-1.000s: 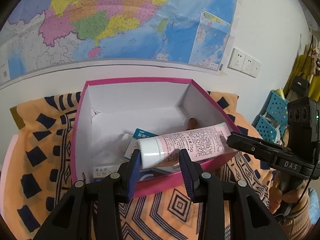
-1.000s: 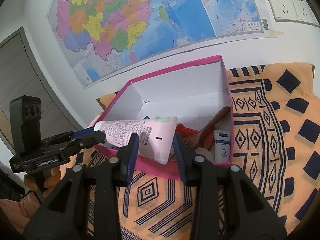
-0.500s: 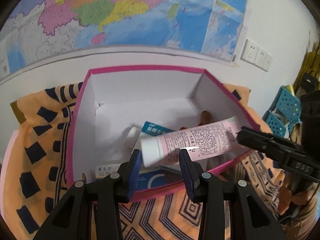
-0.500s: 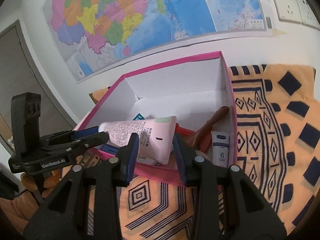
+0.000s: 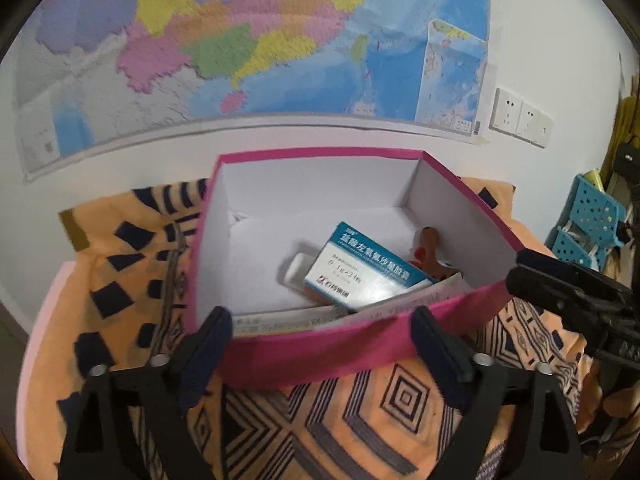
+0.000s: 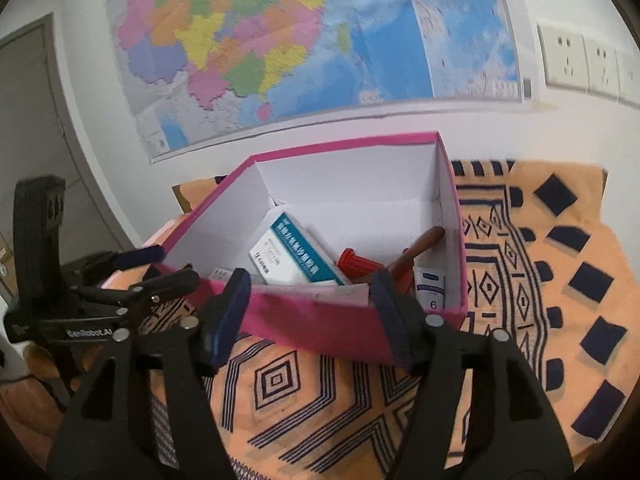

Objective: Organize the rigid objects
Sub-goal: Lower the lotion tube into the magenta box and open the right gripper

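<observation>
Both grippers, left (image 5: 320, 340) and right (image 6: 310, 296), have just been opening and stand released, empty. The pink tube (image 6: 320, 292) lies low centre inside the pink box (image 5: 320, 356). Withdrawing carelessly could snag the near wall and drag the box.

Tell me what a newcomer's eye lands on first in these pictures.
The bright pink box on the orange patterned cloth grabs attention, with a teal-and-white medicine carton lying tilted inside. Behind it, a colourful wall map fills the wall. In the foreground, the left claw and right claw both stand open just before the box's near wall.
</observation>
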`<act>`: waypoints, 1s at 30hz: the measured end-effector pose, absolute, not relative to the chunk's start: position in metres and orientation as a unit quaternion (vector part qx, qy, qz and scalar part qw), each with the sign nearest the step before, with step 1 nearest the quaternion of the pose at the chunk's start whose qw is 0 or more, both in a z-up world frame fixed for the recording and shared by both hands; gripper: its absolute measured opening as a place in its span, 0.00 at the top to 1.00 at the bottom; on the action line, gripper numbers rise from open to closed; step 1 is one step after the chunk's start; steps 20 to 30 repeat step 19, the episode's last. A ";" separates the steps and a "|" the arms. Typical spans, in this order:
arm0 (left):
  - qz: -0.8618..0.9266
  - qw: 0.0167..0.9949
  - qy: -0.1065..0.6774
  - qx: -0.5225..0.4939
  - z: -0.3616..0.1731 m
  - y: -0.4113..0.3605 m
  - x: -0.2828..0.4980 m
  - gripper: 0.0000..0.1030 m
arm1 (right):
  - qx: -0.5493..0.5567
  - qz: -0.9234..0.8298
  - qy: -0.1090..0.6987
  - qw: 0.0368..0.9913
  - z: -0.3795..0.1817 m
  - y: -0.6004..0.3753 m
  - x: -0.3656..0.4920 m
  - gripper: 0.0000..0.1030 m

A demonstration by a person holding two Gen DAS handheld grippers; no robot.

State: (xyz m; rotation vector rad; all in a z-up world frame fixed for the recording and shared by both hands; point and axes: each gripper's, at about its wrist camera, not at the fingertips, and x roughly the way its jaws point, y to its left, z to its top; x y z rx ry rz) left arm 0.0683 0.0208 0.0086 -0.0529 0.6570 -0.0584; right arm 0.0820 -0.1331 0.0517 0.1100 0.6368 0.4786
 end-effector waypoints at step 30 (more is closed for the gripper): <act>0.038 0.930 0.359 -0.064 -0.036 0.028 0.010 0.00 | 0.000 0.173 0.302 0.937 0.017 -0.109 0.020 0.12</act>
